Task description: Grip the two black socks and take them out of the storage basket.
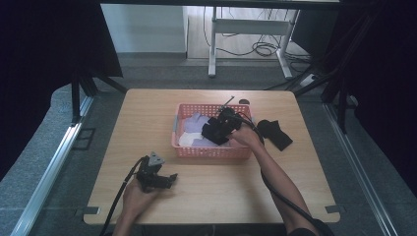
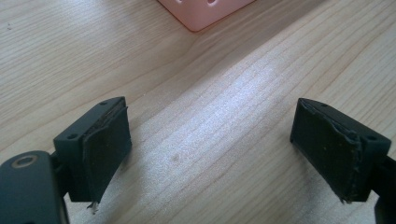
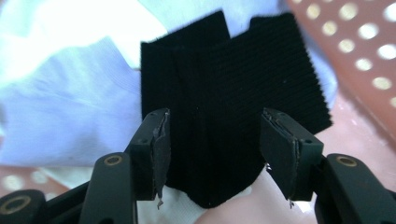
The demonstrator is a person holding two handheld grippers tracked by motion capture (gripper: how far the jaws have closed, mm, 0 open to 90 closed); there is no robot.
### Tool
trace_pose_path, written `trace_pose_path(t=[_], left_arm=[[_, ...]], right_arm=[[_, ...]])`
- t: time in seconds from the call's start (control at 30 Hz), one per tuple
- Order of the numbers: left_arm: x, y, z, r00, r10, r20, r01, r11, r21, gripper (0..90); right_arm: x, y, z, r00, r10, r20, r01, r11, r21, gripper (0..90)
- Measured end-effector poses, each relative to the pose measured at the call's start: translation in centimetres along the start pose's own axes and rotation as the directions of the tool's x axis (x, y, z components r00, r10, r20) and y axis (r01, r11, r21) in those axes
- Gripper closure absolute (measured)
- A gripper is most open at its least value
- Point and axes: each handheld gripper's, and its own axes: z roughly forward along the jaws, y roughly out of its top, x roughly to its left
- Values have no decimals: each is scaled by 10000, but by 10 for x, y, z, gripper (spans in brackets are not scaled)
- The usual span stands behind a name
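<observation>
A pink perforated basket [image 1: 211, 151] stands mid-table with pale lilac and white cloths [image 1: 194, 123] inside. My right gripper [image 1: 223, 123] reaches into it over a black ribbed sock [image 1: 215, 132]. In the right gripper view the sock [image 3: 224, 107] lies between the two jaws, which stand part-way apart on either side of it, over lilac cloth [image 3: 70, 121]; the right gripper [image 3: 215, 154] is open. A second black sock [image 1: 274, 133] lies on the table right of the basket. My left gripper [image 1: 164, 181] rests near the front left, open [image 2: 210, 154] over bare wood.
The wooden table [image 1: 147, 113] has free room left of and in front of the basket. A basket corner [image 2: 201, 14] shows ahead of the left jaws. A small dark object [image 1: 244, 102] lies behind the basket. A cable trails from each gripper off the front edge.
</observation>
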Motion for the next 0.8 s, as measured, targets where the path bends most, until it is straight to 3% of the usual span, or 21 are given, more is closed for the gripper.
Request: trace_pose_path(t=[0.1, 0.2, 0.27, 0.33, 0.8], left_arm=[[0, 0, 0, 10000, 3, 1, -3, 10000, 0, 119], [0, 0, 0, 10000, -4, 3, 4, 10000, -3, 119], [0, 0, 0, 10000, -3, 1, 3, 10000, -3, 119], [0, 0, 0, 10000, 0, 4, 0, 10000, 0, 119], [0, 0, 0, 10000, 1, -5, -1, 10000, 11, 119]], right_arm=[[0, -1, 9, 9999, 89, 54, -91, 9991, 411, 497], [-1, -1, 11, 9993, 222, 291, -239, 9980, 588, 653], [-2, -1, 9, 9995, 271, 179, -281, 9979, 579, 784], [-1, -1, 6, 9995, 268, 147, -274, 9987, 441, 838], [-1, 3, -40, 9994, 352, 38, -346, 9943, -1005, 854]])
